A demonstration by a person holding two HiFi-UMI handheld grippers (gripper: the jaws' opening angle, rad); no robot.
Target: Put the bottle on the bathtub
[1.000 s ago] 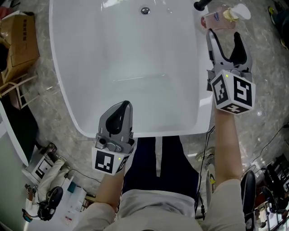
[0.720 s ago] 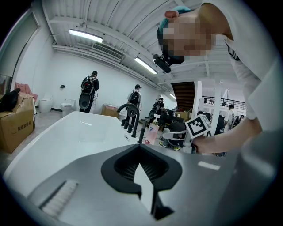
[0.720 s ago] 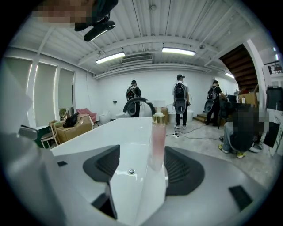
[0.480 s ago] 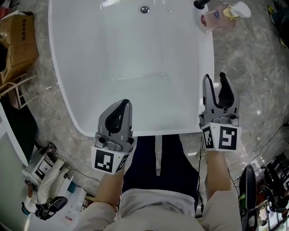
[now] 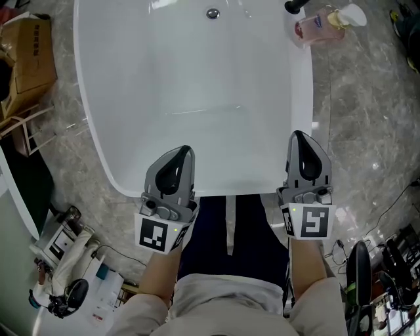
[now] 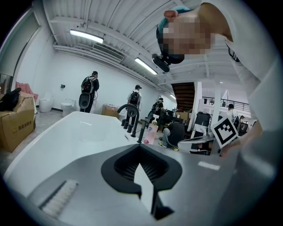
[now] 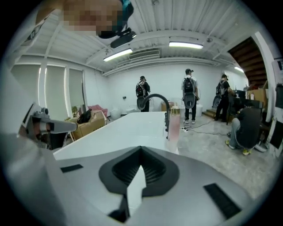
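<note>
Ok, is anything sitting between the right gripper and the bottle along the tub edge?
Nothing visible. Only bare bathtub rim runs from the right gripper, jaws together, up to the pink bottle, which already stands on the far corner beside the black faucet.

We saw bright, even light from the ceiling strip lamps (image 6: 86, 36), with another pair showing in the right gripper view. In the head view the white bathtub (image 5: 197, 79) threw soft glare near its far rim and along its inner slope, and the polished floor (image 5: 367, 131) carried small glints. Shadows were faint and soft-edged. Both gripper views were fisheye-bent, ceiling lines bowed, corners black. The jaws nearest each lens were blurred; the distant room was sharper.
</note>
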